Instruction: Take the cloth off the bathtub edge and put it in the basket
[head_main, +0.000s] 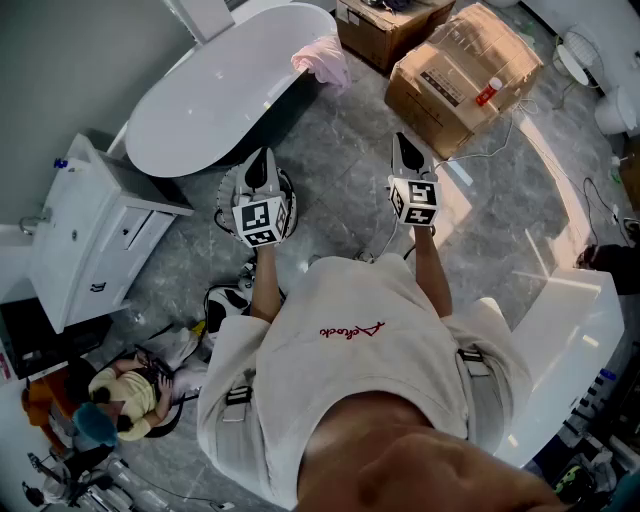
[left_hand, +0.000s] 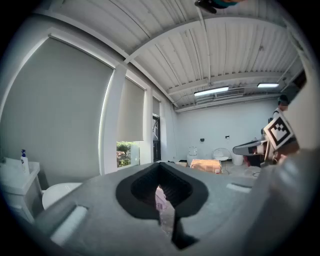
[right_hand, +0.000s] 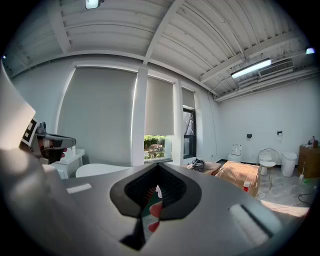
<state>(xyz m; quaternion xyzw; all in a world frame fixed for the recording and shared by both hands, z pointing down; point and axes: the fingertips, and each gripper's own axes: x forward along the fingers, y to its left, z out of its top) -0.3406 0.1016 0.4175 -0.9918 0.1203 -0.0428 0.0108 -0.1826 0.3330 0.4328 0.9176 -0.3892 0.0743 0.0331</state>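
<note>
the grey marbled floor (head_main: 340, 170) carries a white oval bathtub (head_main: 210, 90), with a pink cloth (head_main: 322, 60) draped over the rim at one end. a large cardboard box (head_main: 460, 80) stands near that end. a white cabinet (head_main: 85, 240) stands beside the tub, and a basket (head_main: 226, 205) sits on the tiles near the tub's side.

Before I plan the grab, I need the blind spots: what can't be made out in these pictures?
- Basket, head view: mostly covered by the left claw; its inside is unseen.
- Pink cloth, head view: small; how it hangs beyond the bathtub rim is hidden.
- Both gripper views: each claw's grey body blocks the floor; neither shows the basket.
</note>
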